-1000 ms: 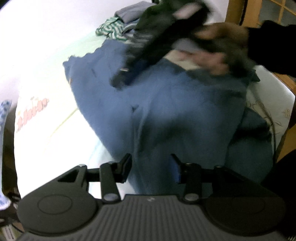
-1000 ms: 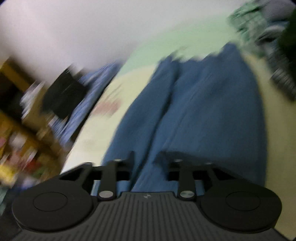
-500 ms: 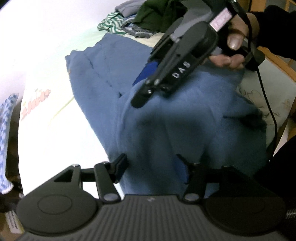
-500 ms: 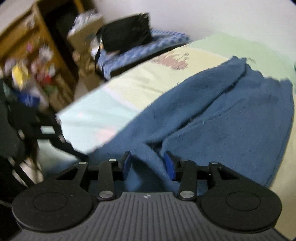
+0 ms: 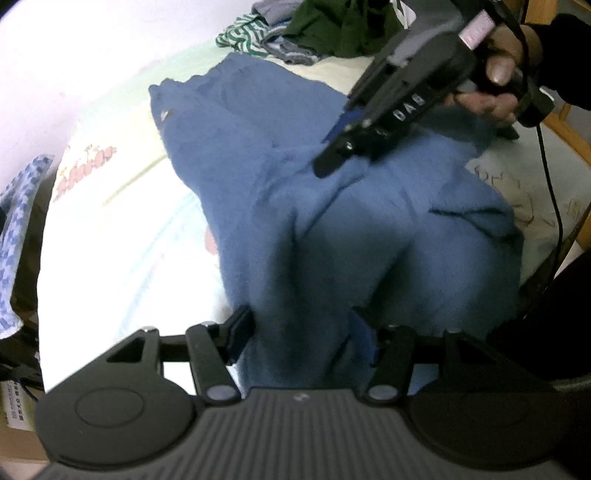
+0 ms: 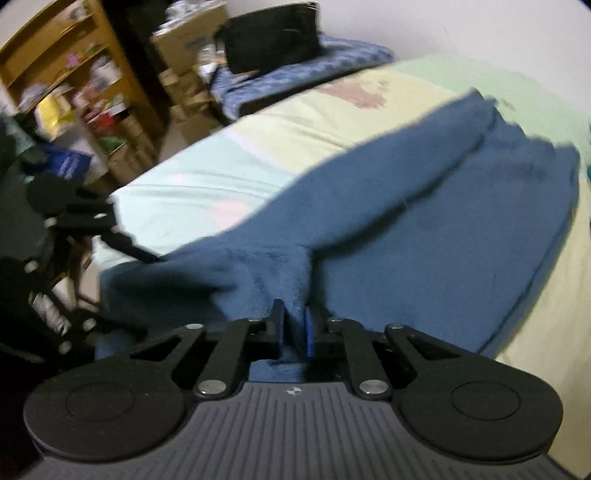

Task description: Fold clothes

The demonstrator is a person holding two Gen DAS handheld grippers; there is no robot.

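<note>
Right wrist view: my right gripper (image 6: 294,328) has just closed, pinching raised fold of blue garment (image 6: 424,229). Garment lies on bed (image 6: 207,177), long axis running away from me. My left gripper (image 5: 301,332) has just widened, jaws astride garment's near edge, not pressing; nearer that edge.

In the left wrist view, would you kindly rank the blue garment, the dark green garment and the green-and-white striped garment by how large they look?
1. Blue garment, by far the largest; it fills the middle of the view.
2. Dark green garment, partly cut off by the frame edge.
3. Striped garment, smallest.
The last two lie farther from the camera, so their true sizes stay unsure.
</note>
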